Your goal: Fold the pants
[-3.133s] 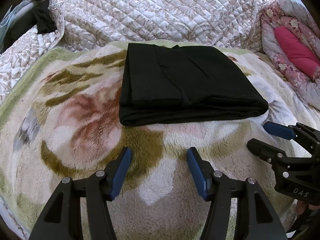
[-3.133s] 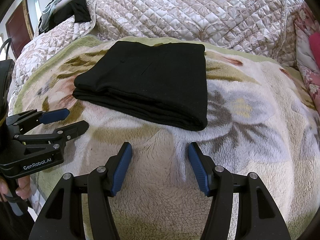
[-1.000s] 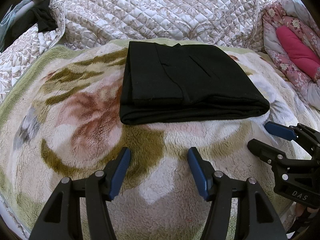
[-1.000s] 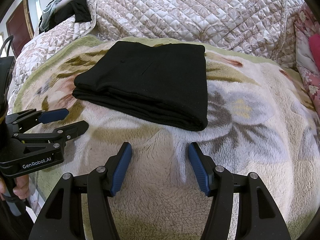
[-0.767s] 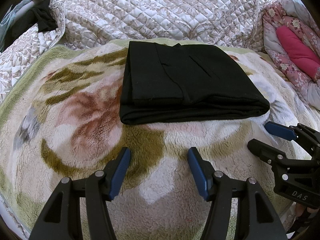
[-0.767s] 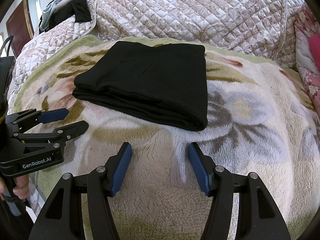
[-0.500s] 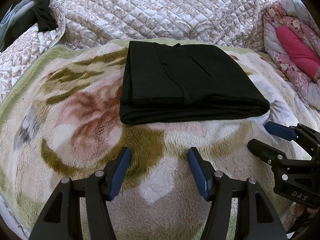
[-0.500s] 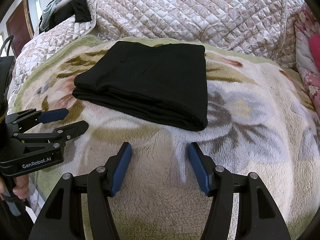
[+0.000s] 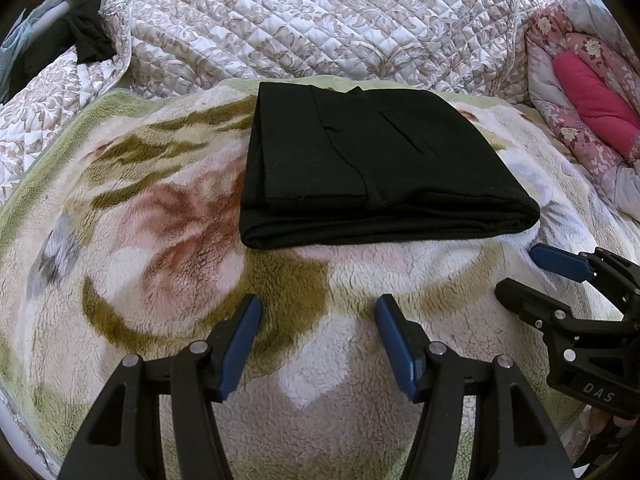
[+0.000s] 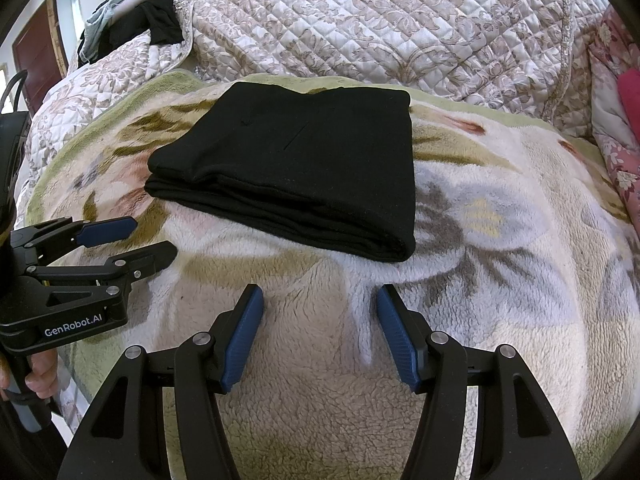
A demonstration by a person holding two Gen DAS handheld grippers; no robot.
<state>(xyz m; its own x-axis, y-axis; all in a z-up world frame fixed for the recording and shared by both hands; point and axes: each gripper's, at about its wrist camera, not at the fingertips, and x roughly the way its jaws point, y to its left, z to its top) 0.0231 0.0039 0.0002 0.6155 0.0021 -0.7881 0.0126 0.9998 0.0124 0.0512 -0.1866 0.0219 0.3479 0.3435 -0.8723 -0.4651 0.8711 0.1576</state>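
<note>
Nothing moved, both tongs (image 9: 318,312) (image 10: 320,302) gaping, empty, labels "DAS", "GenRobot.AI", pants (image 9: 372,164) folded

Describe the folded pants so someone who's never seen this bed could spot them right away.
On the fleecy flowered blanket, just before the quilted cover heaped behind it, lie the pants. They are a flat, neat rectangle, and the only plain black thing on the blanket.

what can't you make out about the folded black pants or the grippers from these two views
- Black pants: waistband, leg ends and fold count, both views; its own top layer covers them.
- Fleece blanket under the pants: hidden.
- Right gripper: handle cut off, left view edge.
- Left gripper: hand mostly cut off, right view edge.
</note>
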